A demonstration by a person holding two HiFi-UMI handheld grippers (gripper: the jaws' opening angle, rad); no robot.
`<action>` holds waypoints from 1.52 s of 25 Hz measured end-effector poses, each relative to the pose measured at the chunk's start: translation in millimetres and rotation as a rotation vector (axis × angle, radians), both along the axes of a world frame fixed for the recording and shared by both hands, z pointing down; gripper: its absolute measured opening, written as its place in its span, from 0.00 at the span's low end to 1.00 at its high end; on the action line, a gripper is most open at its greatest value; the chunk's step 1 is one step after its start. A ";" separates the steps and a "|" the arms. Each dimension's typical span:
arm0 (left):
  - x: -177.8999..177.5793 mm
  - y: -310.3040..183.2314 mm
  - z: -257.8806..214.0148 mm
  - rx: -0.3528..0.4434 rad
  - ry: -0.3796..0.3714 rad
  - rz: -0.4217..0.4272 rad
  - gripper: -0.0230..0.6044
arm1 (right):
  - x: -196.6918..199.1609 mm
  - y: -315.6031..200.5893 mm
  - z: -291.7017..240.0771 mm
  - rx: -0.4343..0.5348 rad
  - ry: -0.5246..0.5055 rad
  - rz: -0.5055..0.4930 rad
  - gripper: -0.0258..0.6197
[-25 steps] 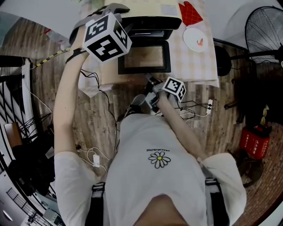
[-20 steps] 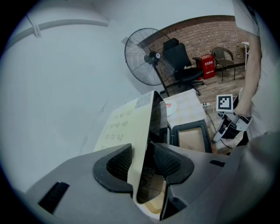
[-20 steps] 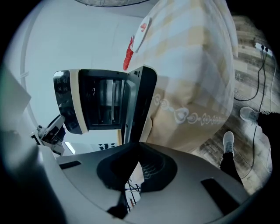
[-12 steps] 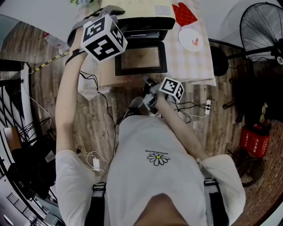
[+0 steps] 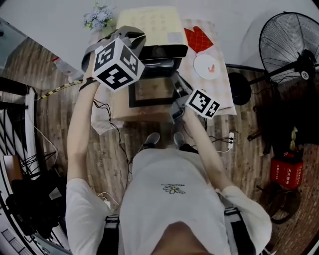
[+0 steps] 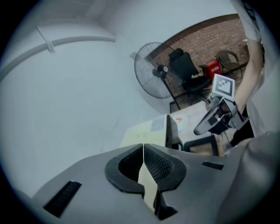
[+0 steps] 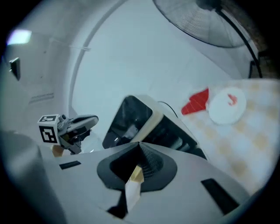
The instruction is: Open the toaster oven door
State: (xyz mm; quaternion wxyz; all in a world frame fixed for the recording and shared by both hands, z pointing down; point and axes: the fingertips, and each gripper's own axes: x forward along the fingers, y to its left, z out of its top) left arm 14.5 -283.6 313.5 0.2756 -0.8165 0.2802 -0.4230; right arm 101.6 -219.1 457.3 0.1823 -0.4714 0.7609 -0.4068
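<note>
The toaster oven (image 5: 149,25) has a cream top and a black front, and its glass door (image 5: 152,92) lies folded down flat toward me. My left gripper (image 5: 135,39) hovers at the oven's upper left corner; its jaws are closing and meet in the left gripper view (image 6: 143,146) with nothing between them. My right gripper (image 5: 174,77) is shut and empty over the door's right edge. In the right gripper view (image 7: 140,144) it points at the oven (image 7: 135,122), and the left gripper (image 7: 76,124) shows at the left.
A white plate (image 5: 208,66) and a red cloth (image 5: 198,39) lie on the checked tablecloth (image 5: 222,94) right of the oven. A standing fan (image 5: 286,40) is at the far right, flowers (image 5: 99,15) are at the back left. Cables trail over the wooden floor.
The right gripper has risen from in front of the table edge to the open door's right side. The left gripper stays by the oven's top left. The door lies open throughout.
</note>
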 end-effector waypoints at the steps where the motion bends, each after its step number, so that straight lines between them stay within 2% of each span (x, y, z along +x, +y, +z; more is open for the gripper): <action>1: 3.2 0.8 -18.7 0.026 0.071 -0.010 0.07 | 6.6 -5.6 -21.5 0.073 0.062 0.006 0.05; 5: 10.7 15.4 -92.4 0.133 0.377 -0.033 0.06 | 25.4 -16.1 -114.4 0.382 0.361 0.066 0.05; 9: 6.0 38.4 -121.5 0.200 0.657 -0.047 0.06 | 29.5 -6.9 -182.2 0.599 0.568 0.129 0.05; 11: 1.4 46.7 -114.5 0.209 0.744 -0.066 0.06 | 27.2 -0.3 -202.3 0.673 0.648 0.142 0.05; 14: -14.4 62.0 -95.2 0.198 0.880 -0.156 0.06 | 20.6 10.4 -215.7 0.746 0.740 0.150 0.05; 17: -36.4 76.4 -80.0 0.179 1.070 -0.260 0.06 | 12.0 18.6 -217.7 0.777 0.758 0.146 0.05; 19: -49.4 82.2 -69.7 0.198 1.150 -0.309 0.06 | 8.7 22.4 -216.0 0.780 0.762 0.156 0.05; 22: -57.9 88.7 -49.0 0.205 1.192 -0.365 0.06 | 6.0 27.1 -206.4 0.772 0.786 0.155 0.05; 26: -55.9 90.8 -29.5 0.185 1.188 -0.412 0.06 | 5.8 27.4 -189.9 0.732 0.775 0.149 0.05; 31: -46.1 90.7 -20.0 0.181 1.166 -0.434 0.06 | 4.6 25.6 -165.1 0.671 0.795 0.141 0.05; 38: -43.9 87.6 -18.1 0.178 1.168 -0.447 0.06 | 6.5 22.7 -160.1 0.653 0.786 0.131 0.05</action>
